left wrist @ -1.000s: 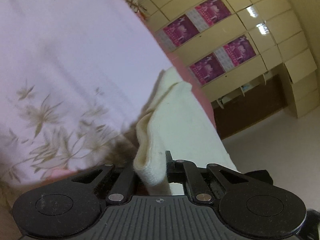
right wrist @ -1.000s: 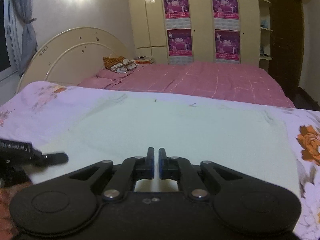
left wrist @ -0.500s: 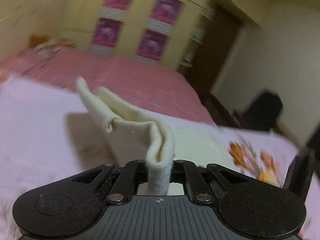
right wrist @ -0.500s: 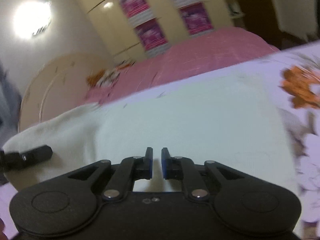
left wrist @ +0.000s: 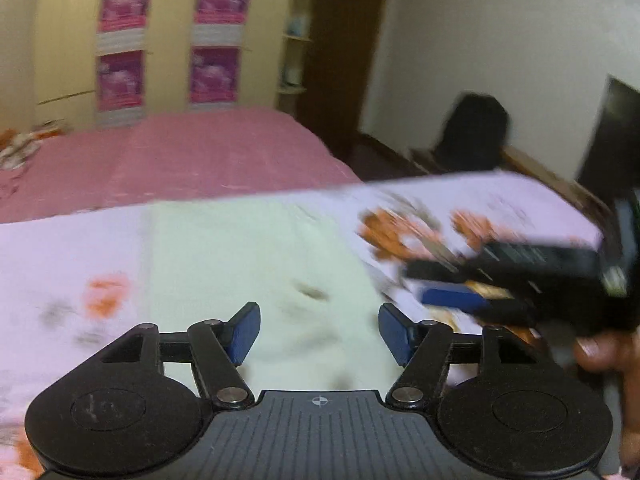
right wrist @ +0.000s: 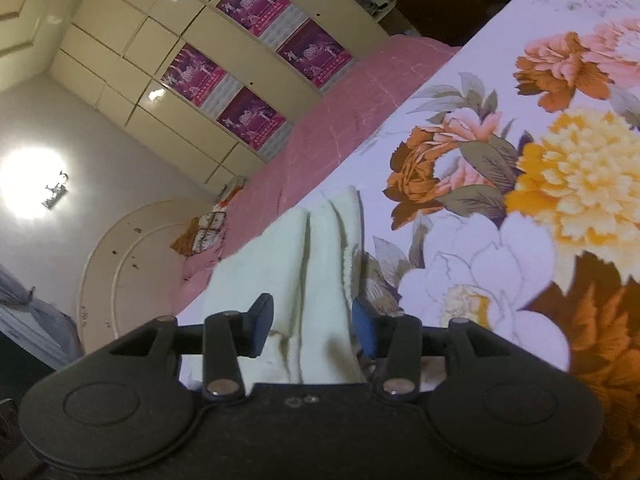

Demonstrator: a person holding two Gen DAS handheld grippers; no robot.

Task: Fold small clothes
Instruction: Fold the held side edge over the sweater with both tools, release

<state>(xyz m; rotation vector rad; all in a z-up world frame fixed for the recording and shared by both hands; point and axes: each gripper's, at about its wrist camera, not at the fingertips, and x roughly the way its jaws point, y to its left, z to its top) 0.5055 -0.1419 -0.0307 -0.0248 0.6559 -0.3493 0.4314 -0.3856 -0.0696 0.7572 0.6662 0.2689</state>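
A cream cloth (left wrist: 260,264) lies flat on the floral sheet (left wrist: 72,264) in the left wrist view. My left gripper (left wrist: 320,332) hovers over its near edge, its jaws opening wide with nothing between them. To the right, blurred, is my right gripper (left wrist: 436,284), held by a hand (left wrist: 600,356). In the right wrist view, which is rolled to one side, the cloth (right wrist: 320,248) shows as folded layers running between the fingers of my right gripper (right wrist: 313,330). Those jaws are opening, and the pads stand beside the cloth without pinching it.
The floral sheet (right wrist: 520,240) covers the work surface. Behind it is a pink bed (left wrist: 180,160) with a rounded headboard (right wrist: 132,264) and a cream wardrobe (left wrist: 168,40) with magenta posters. A dark shape (left wrist: 472,128) sits by the far right wall.
My left gripper let go of the raised cloth fold, which now lies flat, and its jaws spread wide. My right gripper rolled sideways and its jaws parted around the folded layers.
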